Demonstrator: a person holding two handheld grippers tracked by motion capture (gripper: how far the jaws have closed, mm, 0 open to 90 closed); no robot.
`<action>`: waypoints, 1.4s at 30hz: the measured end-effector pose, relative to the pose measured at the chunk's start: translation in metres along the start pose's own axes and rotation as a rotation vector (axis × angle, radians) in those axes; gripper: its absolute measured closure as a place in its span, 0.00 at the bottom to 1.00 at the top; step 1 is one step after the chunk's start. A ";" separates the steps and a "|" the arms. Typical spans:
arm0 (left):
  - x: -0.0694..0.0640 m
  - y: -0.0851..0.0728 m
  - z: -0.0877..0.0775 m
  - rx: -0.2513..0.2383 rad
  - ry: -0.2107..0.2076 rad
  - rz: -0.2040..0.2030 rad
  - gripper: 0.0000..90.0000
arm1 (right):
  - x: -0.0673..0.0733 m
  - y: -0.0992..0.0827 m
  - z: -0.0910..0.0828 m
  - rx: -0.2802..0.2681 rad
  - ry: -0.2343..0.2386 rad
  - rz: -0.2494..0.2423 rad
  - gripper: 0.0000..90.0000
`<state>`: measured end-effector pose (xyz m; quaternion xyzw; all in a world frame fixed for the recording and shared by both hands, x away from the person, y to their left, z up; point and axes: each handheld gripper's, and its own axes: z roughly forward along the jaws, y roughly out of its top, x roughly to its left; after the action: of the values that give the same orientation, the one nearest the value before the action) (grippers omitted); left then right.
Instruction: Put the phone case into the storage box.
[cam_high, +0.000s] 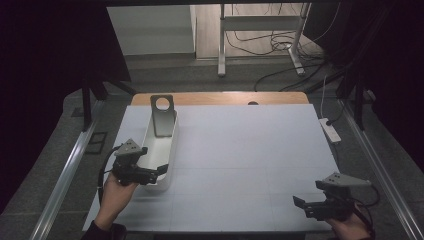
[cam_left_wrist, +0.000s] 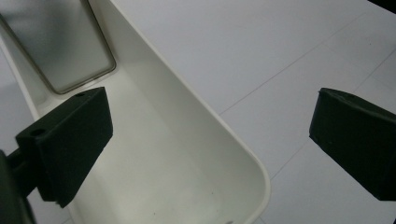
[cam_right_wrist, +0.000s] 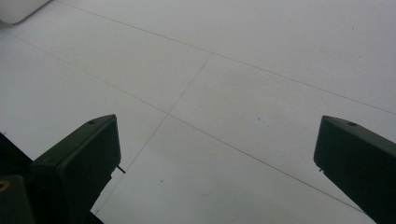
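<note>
High view. A pale tabletop (cam_high: 240, 160) carries a long, narrow white tray (cam_high: 161, 145) lying lengthwise on its left half, one short end toward the person and the other away. A flat grey metal plate (cam_high: 162, 115) with a round hole near its top stands tilted in the tray's far end, leaning against the tray's end wall and rising above the rim. The left hand-held gripper (cam_high: 159, 171), held in the person's left hand (cam_high: 116, 192), sits at the tray's near end with its jaws pointing right, over the tray's near corner; from this angle the jaw opening is hard to judge. The right hand-held gripper (cam_high: 299, 203) is low over the near right corner of the tabletop, well apart from the tray, its jaws pointing left. A white power strip (cam_high: 330, 130) lies at the right edge of the tabletop.

Left gripper view. The two black jaws stand wide apart, one inside the white tray (cam_left_wrist: 187, 154) and one outside over the bare tabletop (cam_left_wrist: 299, 56), so the tray's long side wall runs between them; neither jaw visibly touches it. The lower part of the metal plate (cam_left_wrist: 65, 46) rests in the tray's far end.

Right gripper view. The jaws are spread wide over the bare tabletop (cam_right_wrist: 243, 70), with nothing between them. A corner of the white tray (cam_right_wrist: 18, 9) appears at the upper left.
</note>
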<state>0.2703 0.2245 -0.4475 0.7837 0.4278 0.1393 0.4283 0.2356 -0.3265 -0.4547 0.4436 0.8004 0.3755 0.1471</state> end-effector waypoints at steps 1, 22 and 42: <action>0.000 -0.001 -0.001 0.000 0.000 -0.001 0.00 | 0.000 0.000 0.000 0.000 0.001 0.001 0.01; 0.000 -0.016 -0.017 -0.019 0.006 -0.025 0.00 | 0.000 0.000 0.000 0.004 -0.001 0.001 0.01; 0.000 -0.037 -0.034 -0.034 0.021 -0.060 0.00 | 0.000 0.000 0.000 0.003 -0.002 0.001 0.01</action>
<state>0.2297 0.2533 -0.4562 0.7616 0.4531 0.1421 0.4411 0.2356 -0.3265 -0.4546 0.4445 0.8007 0.3738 0.1468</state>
